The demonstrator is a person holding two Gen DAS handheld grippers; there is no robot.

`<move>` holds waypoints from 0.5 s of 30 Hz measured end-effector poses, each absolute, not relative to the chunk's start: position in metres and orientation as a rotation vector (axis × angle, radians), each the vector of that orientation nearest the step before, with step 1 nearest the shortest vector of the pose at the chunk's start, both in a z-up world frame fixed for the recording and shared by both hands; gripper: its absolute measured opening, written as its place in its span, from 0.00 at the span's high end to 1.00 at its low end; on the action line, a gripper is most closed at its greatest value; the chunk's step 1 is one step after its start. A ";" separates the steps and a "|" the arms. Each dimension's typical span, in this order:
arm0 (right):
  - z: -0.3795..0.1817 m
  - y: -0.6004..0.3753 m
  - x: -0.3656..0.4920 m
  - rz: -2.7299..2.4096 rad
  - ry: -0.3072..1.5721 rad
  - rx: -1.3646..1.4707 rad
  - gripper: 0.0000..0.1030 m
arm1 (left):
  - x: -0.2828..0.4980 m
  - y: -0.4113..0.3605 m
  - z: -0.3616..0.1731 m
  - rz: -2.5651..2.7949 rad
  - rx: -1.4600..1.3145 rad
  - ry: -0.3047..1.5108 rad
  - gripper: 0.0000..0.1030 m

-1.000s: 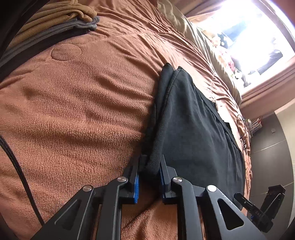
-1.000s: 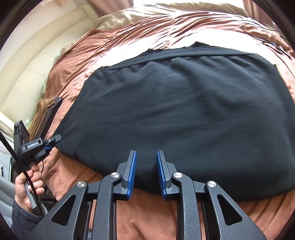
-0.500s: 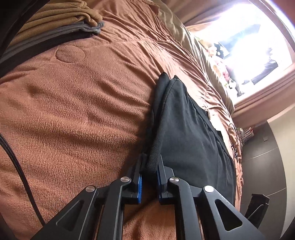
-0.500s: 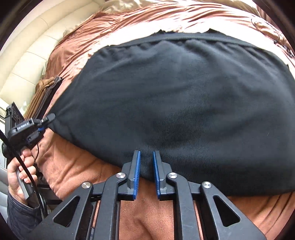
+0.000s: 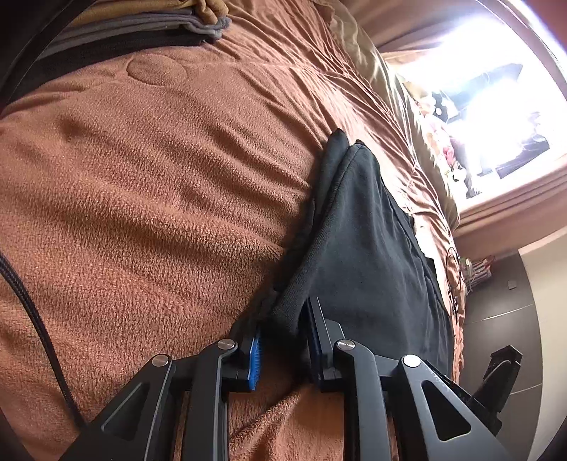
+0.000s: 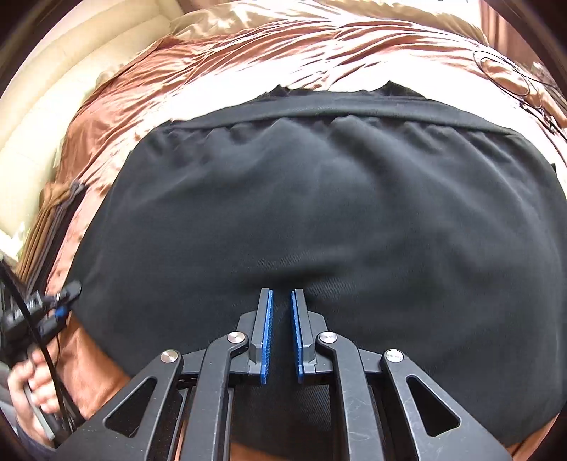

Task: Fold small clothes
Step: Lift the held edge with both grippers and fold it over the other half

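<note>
A black garment point(image 6: 319, 212) lies on a brown bed cover point(image 5: 159, 212). In the left wrist view the garment point(image 5: 361, 248) runs away from me, and my left gripper point(image 5: 281, 329) is shut on its near folded edge. In the right wrist view my right gripper point(image 6: 281, 301) is over the garment's near hem, and its blue pads point(image 6: 267, 329) pinch a raised fold of the black cloth between them. The left gripper point(image 6: 53, 305) and the hand that holds it show at the garment's left corner.
A stack of folded clothes point(image 5: 141, 21), tan over grey and black, lies at the far left of the bed. It also shows in the right wrist view point(image 6: 46, 227). A cream headboard point(image 6: 53, 106) and a satin sheet point(image 6: 283, 46) lie beyond. A bright window point(image 5: 478, 88) is at the right.
My right gripper has moved forward over the hem and narrowed onto a fold of the cloth. My left gripper has closed tighter on the garment's edge and shifted a little.
</note>
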State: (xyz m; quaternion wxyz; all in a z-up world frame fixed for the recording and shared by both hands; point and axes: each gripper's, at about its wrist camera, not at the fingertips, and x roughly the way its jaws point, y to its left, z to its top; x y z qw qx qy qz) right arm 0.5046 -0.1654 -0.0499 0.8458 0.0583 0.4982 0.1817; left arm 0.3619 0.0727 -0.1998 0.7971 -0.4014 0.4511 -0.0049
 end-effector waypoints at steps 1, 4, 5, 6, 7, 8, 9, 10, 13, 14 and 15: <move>-0.050 -0.166 0.511 0.378 1.052 0.131 0.93 | 0.361 0.073 -0.200 -0.007 -0.867 0.961 0.79; -0.050 -0.165 0.530 0.364 1.057 0.147 0.93 | 0.361 0.071 -0.200 0.006 -0.865 0.951 0.79; -0.050 -0.164 0.537 0.359 1.059 0.151 0.93 | 0.362 0.070 -0.200 0.010 -0.865 0.951 0.79; -0.050 -0.163 0.544 0.353 1.060 0.154 0.93 | 0.362 0.070 -0.200 0.014 -0.864 0.950 0.79; -0.051 -0.162 0.551 0.347 1.061 0.157 0.93 | 0.362 0.069 -0.199 0.018 -0.863 0.949 0.79; -0.051 -0.160 0.558 0.343 1.062 0.159 0.93 | 0.362 0.068 -0.199 0.021 -0.863 0.949 0.79; -0.051 -0.160 0.564 0.341 1.063 0.162 0.93 | 0.361 0.067 -0.199 0.023 -0.863 0.950 0.79; -0.052 -0.158 0.570 0.339 1.064 0.165 0.93 | 0.361 0.067 -0.198 0.024 -0.864 0.952 0.79; -0.054 -0.154 0.590 0.322 1.066 0.161 0.93 | 0.362 0.068 -0.199 0.028 -0.878 0.956 0.79; -0.056 -0.152 0.596 0.314 1.068 0.159 0.93 | 0.362 0.069 -0.199 0.030 -0.882 0.958 0.79; -0.057 -0.152 0.602 0.310 1.071 0.157 0.93 | 0.362 0.069 -0.200 0.032 -0.889 0.959 0.79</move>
